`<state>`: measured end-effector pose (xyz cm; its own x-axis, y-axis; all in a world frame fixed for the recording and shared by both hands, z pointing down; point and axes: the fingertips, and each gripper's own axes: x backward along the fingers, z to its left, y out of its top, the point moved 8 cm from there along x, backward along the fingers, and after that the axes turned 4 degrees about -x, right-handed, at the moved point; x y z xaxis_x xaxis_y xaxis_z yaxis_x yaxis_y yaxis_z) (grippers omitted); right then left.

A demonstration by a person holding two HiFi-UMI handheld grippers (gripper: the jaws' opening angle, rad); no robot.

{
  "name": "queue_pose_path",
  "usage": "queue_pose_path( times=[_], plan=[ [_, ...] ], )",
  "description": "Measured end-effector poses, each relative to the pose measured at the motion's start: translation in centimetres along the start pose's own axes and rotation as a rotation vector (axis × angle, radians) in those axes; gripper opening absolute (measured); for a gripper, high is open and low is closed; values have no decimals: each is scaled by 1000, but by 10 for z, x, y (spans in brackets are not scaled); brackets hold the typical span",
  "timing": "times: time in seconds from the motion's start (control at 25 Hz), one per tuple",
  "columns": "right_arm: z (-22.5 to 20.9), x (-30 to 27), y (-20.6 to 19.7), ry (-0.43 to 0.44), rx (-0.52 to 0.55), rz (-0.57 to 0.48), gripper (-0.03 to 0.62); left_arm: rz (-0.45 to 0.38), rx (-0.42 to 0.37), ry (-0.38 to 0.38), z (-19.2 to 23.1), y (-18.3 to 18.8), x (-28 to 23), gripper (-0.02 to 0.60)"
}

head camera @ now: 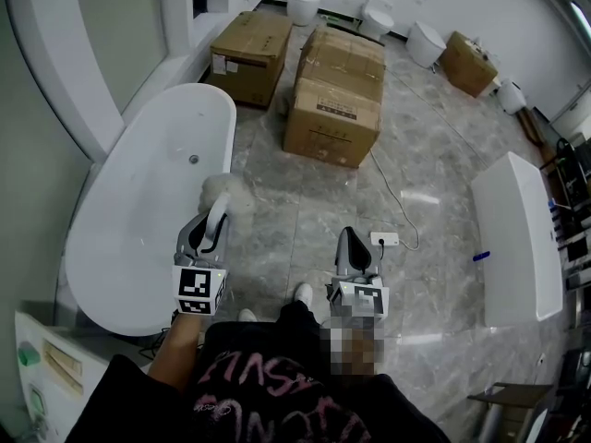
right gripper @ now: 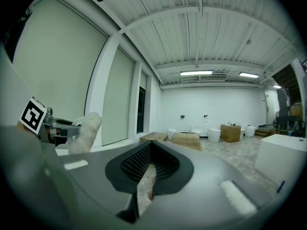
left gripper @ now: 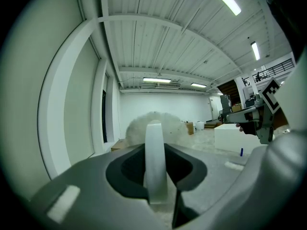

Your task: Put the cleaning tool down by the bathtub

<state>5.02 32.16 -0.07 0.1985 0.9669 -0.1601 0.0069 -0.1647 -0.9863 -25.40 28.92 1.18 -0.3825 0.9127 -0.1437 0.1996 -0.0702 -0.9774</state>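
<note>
My left gripper (head camera: 211, 232) is shut on the white handle (left gripper: 155, 162) of a cleaning tool whose fluffy white head (head camera: 229, 192) sticks out ahead, over the right rim of the white bathtub (head camera: 138, 210). In the left gripper view the fluffy head (left gripper: 156, 126) rises behind the handle. The right gripper (head camera: 353, 252) hangs over the marble floor to the right, shut with nothing in it. From the right gripper view the tool's head (right gripper: 86, 132) and the left gripper (right gripper: 48, 123) show at the left.
Cardboard boxes (head camera: 334, 95) stand ahead on the floor, toilets (head camera: 377, 15) along the far wall. A second white tub (head camera: 517, 238) lies at the right. A power strip (head camera: 384, 239) and its cable lie on the floor near the right gripper. A white unit (head camera: 42, 377) is at lower left.
</note>
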Motion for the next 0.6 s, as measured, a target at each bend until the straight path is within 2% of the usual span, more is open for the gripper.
queue_pose_path(
  times=[0.32, 0.6],
  plan=[
    [1, -10, -3, 4, 27, 13, 12, -2, 14, 8, 4, -10, -6, 80],
    [-12, -29, -10, -1, 21, 4, 14, -3, -10, 9, 4, -10, -28, 80]
  ],
)
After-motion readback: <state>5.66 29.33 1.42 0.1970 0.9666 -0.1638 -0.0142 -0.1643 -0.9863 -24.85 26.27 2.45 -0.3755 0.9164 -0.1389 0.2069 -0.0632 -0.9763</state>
